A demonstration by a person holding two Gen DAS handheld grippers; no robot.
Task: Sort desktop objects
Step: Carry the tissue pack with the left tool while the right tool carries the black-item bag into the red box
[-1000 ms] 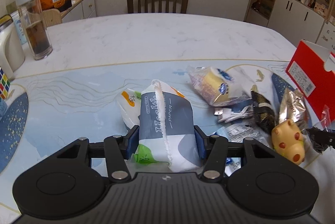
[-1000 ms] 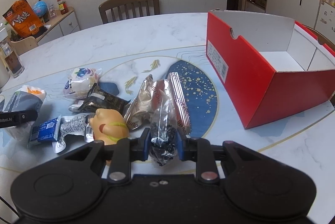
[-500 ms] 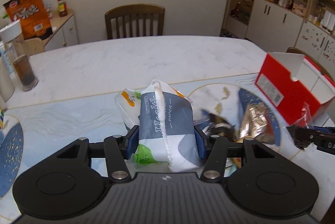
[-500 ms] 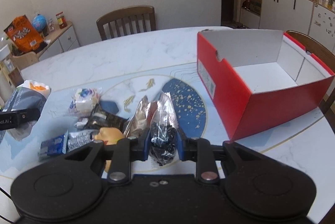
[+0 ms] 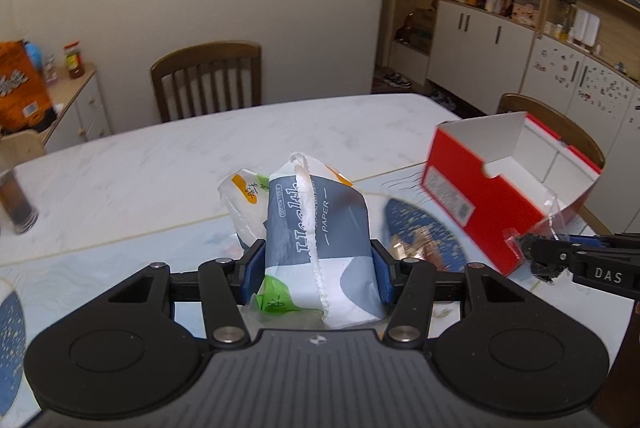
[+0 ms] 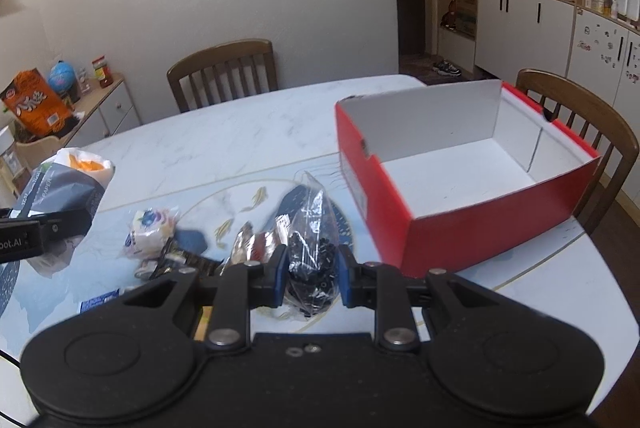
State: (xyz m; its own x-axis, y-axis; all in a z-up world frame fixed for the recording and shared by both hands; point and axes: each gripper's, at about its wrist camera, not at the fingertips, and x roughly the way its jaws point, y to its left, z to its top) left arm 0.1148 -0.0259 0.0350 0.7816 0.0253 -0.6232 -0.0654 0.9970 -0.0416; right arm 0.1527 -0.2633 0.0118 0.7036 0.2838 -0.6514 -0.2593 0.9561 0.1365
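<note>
My left gripper (image 5: 318,264) is shut on a grey-and-white tissue paper pack (image 5: 320,228) held above the table; a second white pack (image 5: 246,199) with an orange mark clings behind it. My right gripper (image 6: 312,274) is shut on a clear bag of small black parts (image 6: 312,256), also lifted. The open red shoebox (image 6: 460,183) with a white inside stands on the table at the right, ahead of the right gripper. In the left wrist view the red shoebox (image 5: 492,195) is at the right, with the right gripper (image 5: 540,256) and its bag just in front of it.
Loose snack packets (image 6: 152,232), a foil wrapper (image 6: 244,244) and a small blue packet (image 6: 98,302) lie on the table left of the right gripper. A wooden chair (image 6: 224,71) stands at the far side, another chair (image 6: 580,123) behind the box. A jar (image 5: 16,199) stands far left.
Both grippers have risen with their loads and swung right; the red shoebox has come further into both views and the table clutter has dropped lower and left.
</note>
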